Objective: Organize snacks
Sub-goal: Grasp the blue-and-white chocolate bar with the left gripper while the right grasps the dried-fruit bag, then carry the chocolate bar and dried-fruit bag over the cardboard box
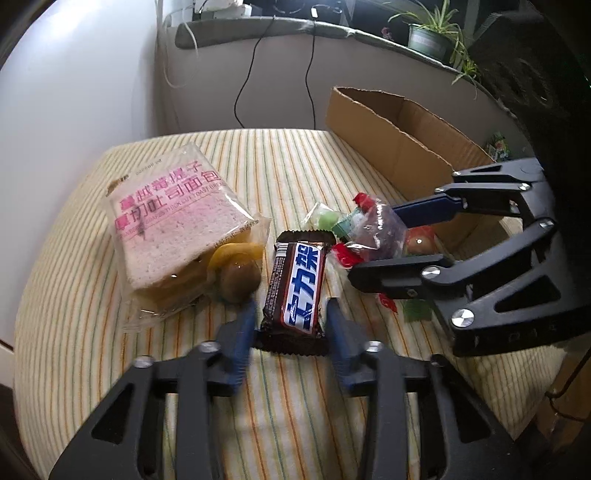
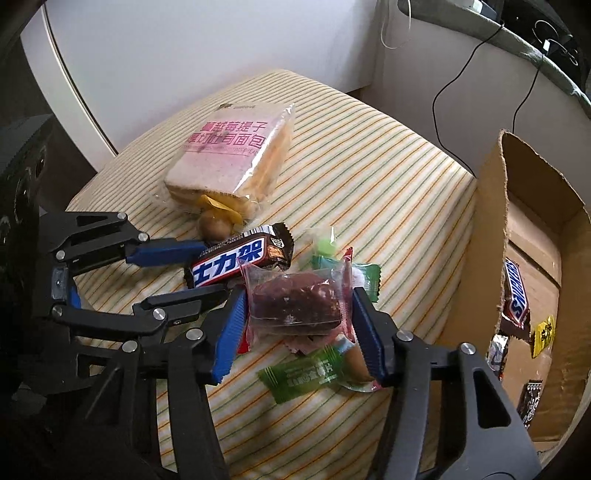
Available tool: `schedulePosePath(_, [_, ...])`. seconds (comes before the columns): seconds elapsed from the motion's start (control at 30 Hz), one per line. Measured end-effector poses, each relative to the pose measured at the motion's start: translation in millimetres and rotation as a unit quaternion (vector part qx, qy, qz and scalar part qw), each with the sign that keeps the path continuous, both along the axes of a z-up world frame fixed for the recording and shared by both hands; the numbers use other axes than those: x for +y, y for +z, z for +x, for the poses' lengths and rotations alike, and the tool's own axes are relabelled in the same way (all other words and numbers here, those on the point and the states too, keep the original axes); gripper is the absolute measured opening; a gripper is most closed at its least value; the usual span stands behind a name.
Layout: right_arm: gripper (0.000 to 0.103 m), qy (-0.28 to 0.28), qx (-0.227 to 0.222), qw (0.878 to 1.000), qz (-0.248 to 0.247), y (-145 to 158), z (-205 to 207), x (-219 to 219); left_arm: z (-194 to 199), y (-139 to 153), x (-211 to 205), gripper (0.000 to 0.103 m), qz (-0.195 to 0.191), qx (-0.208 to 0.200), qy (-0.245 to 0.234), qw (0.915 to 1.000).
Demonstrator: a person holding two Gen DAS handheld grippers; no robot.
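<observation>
A brown Snickers bar lies on the striped cushion between the fingers of my left gripper. The jaws stand open, with a thin gap on each side. My right gripper straddles a clear packet with a dark cake, which rests on a pile of small candies. Its pads sit at the wrapper's side edges without squeezing the cake. From the left wrist view, the right gripper brackets that packet. A bread packet with pink print lies at the left.
An open cardboard box stands at the cushion's right edge, holding another Snickers bar and small candies. A round brown snack in yellow wrap lies against the bread. Cables and a potted plant are behind.
</observation>
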State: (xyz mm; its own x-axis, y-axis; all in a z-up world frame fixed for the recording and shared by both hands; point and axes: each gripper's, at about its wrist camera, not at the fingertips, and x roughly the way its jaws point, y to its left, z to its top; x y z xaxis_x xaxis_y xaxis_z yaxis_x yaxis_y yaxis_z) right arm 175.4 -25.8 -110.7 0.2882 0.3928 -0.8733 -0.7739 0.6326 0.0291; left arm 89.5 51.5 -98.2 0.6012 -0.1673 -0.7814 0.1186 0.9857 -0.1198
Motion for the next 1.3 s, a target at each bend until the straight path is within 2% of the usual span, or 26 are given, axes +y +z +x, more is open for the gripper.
schedulePosePath(0.1, [0.058, -0.008, 0.0, 1.0, 0.008, 3, 1, -6, 5, -2, -5, 0.041, 0.014, 0.0, -0.005, 0.9999])
schedulePosePath(0.17, [0.058, -0.009, 0.001, 1.0, 0.014, 6, 2, -8, 7, -3, -9, 0.03, 0.02, -0.002, -0.008, 0.9998])
schedulePosePath(0.23, [0.058, -0.008, -0.001, 1.0, 0.019, 10, 0, -11, 8, -3, -8, 0.028, 0.014, -0.002, -0.003, 0.9999])
schedulePosePath(0.57, [0.058, -0.02, -0.021, 0.997, 0.068, 45, -1, -39, -4, 17, 1, 0.027, -0.032, -0.029, 0.025, 0.9987])
schedulePosePath(0.93, [0.058, -0.059, -0.049, 0.992, 0.098, 77, 17, -84, 13, 53, -14, 0.027, -0.03, -0.071, 0.016, 0.9969])
schedulePosePath(1.3, [0.058, -0.117, -0.063, 0.986, 0.101, 85, 52, -142, 48, 72, -50, 0.027, -0.026, -0.086, -0.019, 0.9958])
